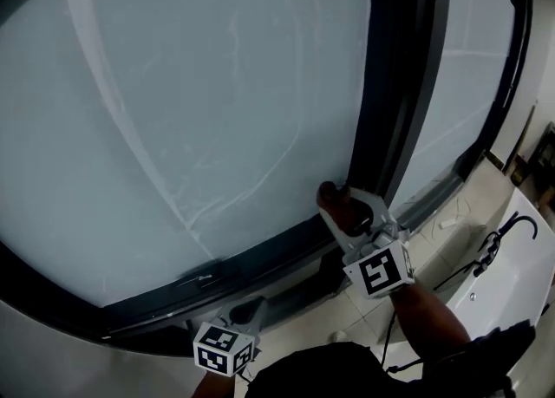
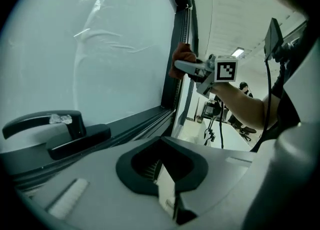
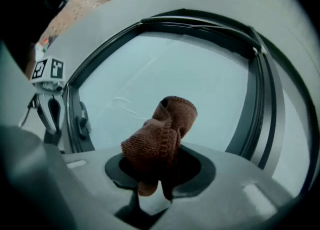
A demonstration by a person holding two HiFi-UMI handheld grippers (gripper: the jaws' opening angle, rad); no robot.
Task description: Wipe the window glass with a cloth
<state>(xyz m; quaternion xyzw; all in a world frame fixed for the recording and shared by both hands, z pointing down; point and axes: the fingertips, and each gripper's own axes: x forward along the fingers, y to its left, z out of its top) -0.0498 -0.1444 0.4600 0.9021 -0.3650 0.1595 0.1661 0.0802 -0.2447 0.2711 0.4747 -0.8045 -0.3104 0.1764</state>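
Note:
The window glass (image 1: 191,84) is a large pale pane in a dark frame, with faint streaks on it. My right gripper (image 1: 340,210) is shut on a bunched brown cloth (image 1: 334,199), held at the pane's lower right corner by the frame. In the right gripper view the cloth (image 3: 160,139) sticks up out of the jaws in front of the glass (image 3: 190,83). My left gripper (image 1: 245,311) hangs low below the bottom frame, away from the glass. Its jaws (image 2: 167,189) look closed with nothing in them. The left gripper view also shows the right gripper (image 2: 186,66) and the cloth (image 2: 180,56).
A dark window handle (image 2: 50,124) sits on the lower frame close to my left gripper. A thick dark mullion (image 1: 408,84) divides this pane from a second pane (image 1: 468,67) on the right. Below lie a tiled floor (image 1: 434,249) and a white surface with black cables (image 1: 512,249).

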